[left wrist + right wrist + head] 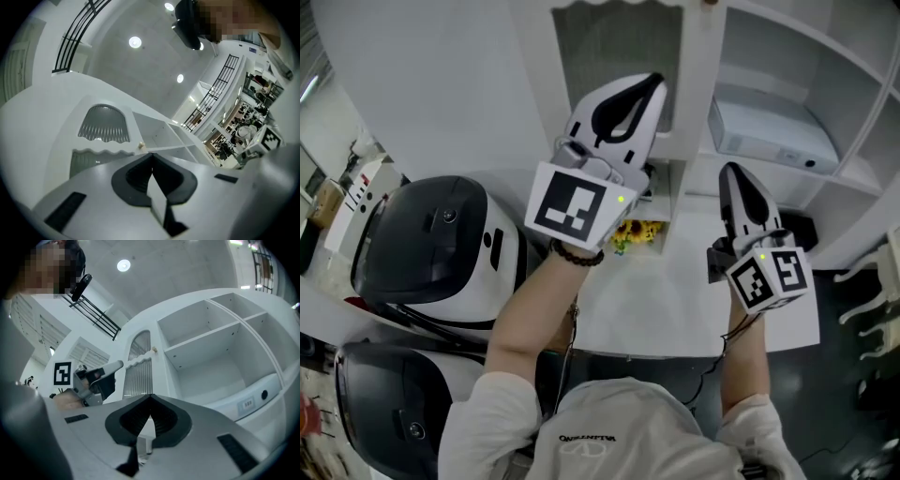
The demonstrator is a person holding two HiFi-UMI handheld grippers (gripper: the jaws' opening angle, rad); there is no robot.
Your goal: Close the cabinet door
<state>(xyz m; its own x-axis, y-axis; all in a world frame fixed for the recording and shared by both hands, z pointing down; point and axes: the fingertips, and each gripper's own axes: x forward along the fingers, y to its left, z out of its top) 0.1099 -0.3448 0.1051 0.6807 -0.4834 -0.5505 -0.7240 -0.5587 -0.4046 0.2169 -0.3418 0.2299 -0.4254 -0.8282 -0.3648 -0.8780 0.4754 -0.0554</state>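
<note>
The white cabinet door has a ribbed glass panel and stands at the top centre of the head view. In the left gripper view the door rises ahead, with its small knob at its right edge. In the right gripper view it appears as a ribbed door with the knob, left of the open shelves. My left gripper is shut and empty, its tips just in front of the door's lower right. My right gripper is also shut on nothing, held lower and to the right, apart from the door.
Open white shelves fill the right side of the cabinet, with a white box-like device on one. Two black and white rice cookers stand at the left. Yellow flowers lie on the white counter below the door.
</note>
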